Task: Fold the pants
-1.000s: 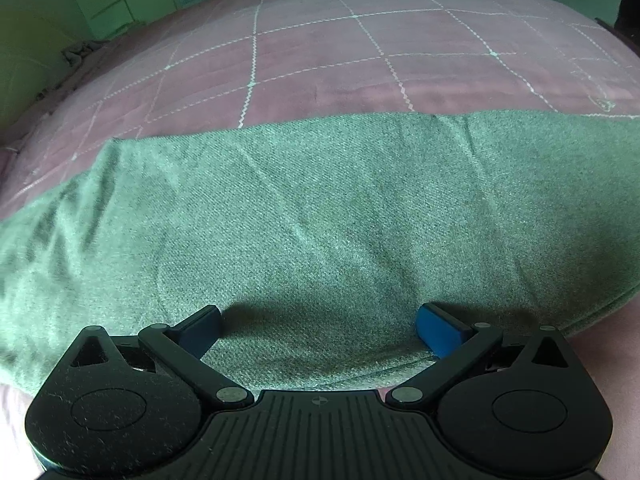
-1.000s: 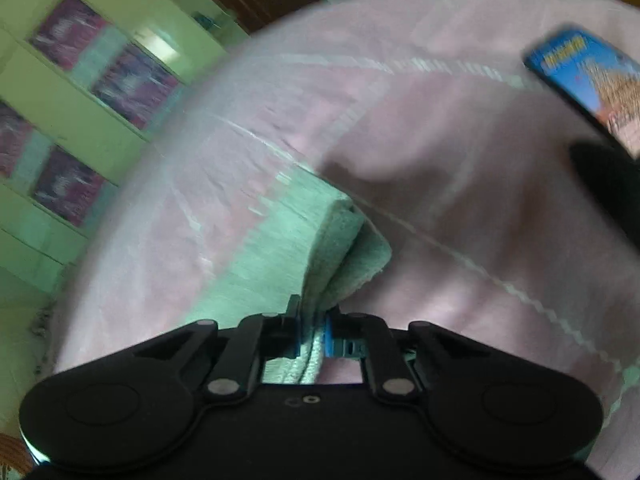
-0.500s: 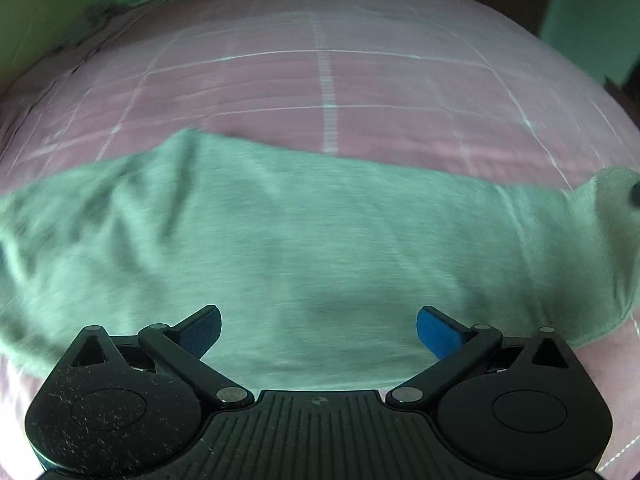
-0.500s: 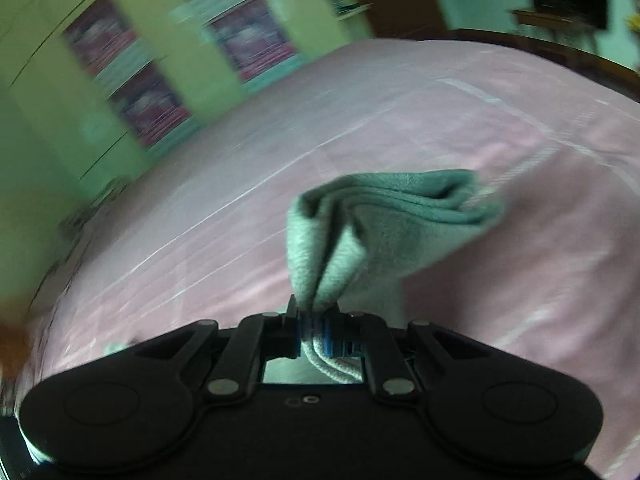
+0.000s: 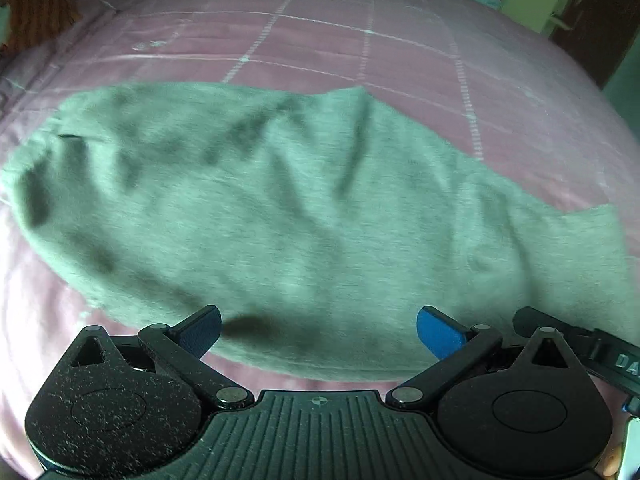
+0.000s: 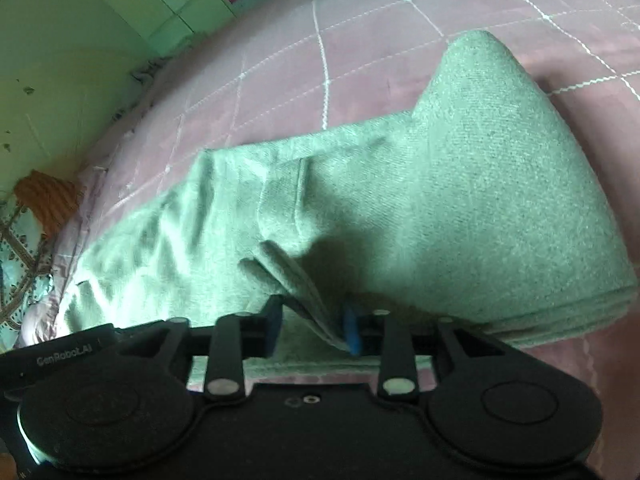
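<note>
Over the pants (image 6: 460,200), the right claw (image 6: 314,324) has just been opening, hem loose between its jaws.

My left wrist camera looked steeply down, close over the green pants (image 5: 300,208) on the pink bedspread (image 5: 400,52). My right wrist camera faced the same pants (image 6: 460,200), equally near.

Pants (image 5: 288,208) lying across middle of pink bedspread (image 5: 360,52), taking up most of near side. Beyond pants, bare bedspread running open toward far wall. Orange cloth (image 5: 36,12) sitting at bed's far left corner, well apart from pants. Folded end (image 6: 500,184) bulging up, rising above flatter part of pants.
</note>
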Available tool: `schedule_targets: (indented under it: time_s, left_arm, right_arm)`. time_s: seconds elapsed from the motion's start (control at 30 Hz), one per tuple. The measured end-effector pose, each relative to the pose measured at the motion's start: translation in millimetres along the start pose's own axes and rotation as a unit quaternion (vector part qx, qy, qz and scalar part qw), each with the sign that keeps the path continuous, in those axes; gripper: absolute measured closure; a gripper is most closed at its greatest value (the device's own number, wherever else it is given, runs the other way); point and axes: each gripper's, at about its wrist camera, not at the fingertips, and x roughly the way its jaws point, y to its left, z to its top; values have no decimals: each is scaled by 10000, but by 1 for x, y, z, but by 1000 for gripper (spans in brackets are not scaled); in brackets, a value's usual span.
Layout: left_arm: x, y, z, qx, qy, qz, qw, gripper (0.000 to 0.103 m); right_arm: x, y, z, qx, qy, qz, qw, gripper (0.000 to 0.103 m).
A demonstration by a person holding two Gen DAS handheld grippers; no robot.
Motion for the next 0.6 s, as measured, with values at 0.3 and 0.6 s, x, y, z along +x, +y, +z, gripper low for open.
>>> schedule_targets:
  time_s: [0.3,0.6]
  left_arm:
    - [26,-50,-1,-261,436,-1108,9925,0]
    - [42,-65,-7,-659,387,-1137,9906,0]
  right_arm:
    - [-77,-24,14,37,-869,124,9961,50]
    - [-96,-72,7,567,-1115,15,9921,50]
